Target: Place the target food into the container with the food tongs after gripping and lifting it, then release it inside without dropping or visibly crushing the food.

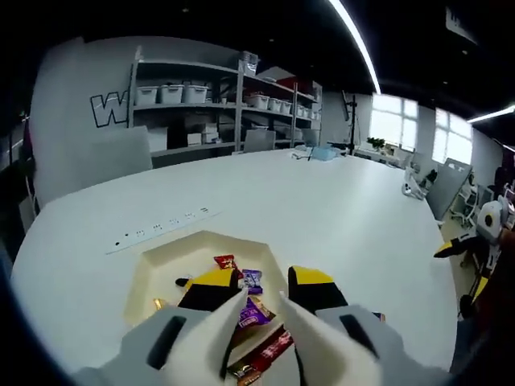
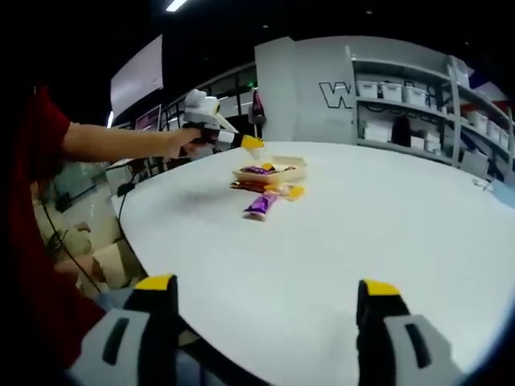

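The left gripper [image 1: 259, 299] hangs over the cream tray [image 1: 153, 269], jaws parted with nothing between them; wrapped candies [image 1: 251, 280] lie in the tray just below the tips. The right gripper [image 2: 265, 299] hovers wide apart and bare over the white table [image 2: 386, 217], well apart from the tray. A purple bar [image 2: 259, 204] lies beside the tray. Shelves [image 1: 217, 100] stand beyond the table's far edge.

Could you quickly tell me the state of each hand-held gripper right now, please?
Left hand-held gripper: open, over the tray, holding nothing.
Right hand-held gripper: open, empty.
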`<state>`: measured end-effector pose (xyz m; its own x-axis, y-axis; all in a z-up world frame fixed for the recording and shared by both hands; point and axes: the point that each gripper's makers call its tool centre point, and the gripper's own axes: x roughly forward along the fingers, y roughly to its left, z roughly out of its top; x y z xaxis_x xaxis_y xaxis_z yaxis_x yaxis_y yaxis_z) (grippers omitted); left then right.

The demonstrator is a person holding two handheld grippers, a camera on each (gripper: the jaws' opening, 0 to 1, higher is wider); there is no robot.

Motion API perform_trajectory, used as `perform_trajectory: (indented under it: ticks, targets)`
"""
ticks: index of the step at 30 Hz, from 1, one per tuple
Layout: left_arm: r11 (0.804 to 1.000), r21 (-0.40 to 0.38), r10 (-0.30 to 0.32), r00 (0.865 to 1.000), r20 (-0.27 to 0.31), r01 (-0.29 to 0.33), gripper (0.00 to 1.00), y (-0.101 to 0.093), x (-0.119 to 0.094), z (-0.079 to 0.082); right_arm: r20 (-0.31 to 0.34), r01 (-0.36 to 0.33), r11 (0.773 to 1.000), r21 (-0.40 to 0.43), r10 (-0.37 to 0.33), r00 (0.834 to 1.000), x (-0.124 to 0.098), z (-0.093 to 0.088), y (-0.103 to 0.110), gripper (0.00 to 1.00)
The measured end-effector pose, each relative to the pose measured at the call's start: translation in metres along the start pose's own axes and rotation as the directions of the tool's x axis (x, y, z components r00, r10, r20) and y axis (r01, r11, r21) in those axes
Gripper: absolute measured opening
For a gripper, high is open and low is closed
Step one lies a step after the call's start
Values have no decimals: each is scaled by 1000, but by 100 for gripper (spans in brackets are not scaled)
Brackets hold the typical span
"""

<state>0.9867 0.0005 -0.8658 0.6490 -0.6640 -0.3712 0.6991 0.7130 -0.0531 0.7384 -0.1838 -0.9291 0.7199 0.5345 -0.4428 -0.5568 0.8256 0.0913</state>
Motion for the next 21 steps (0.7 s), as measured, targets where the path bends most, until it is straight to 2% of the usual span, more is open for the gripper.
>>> perform_trajectory:
  ticks: [9,15,17,21]
  targets:
    - [1000,15,-7,1000,-23,7,23,-4,-12,-18,-5,-8,1000,-12,8,1000,1,1,4,91]
    - [1000,27,7,1000,-6,-7,24,-7,-19,-35,-1,-12,1000,-8,12,1000,1,1,5,91]
    - [999,53,10,1000,4,-10,24,-8,-21,-41,-4,-12,1000,-10,12,1000,1,0,5,91]
    - [997,72,13,1000,13,-14,24,-9,-25,-46,-8,-14,1000,-11,14,1000,1,-1,6,91]
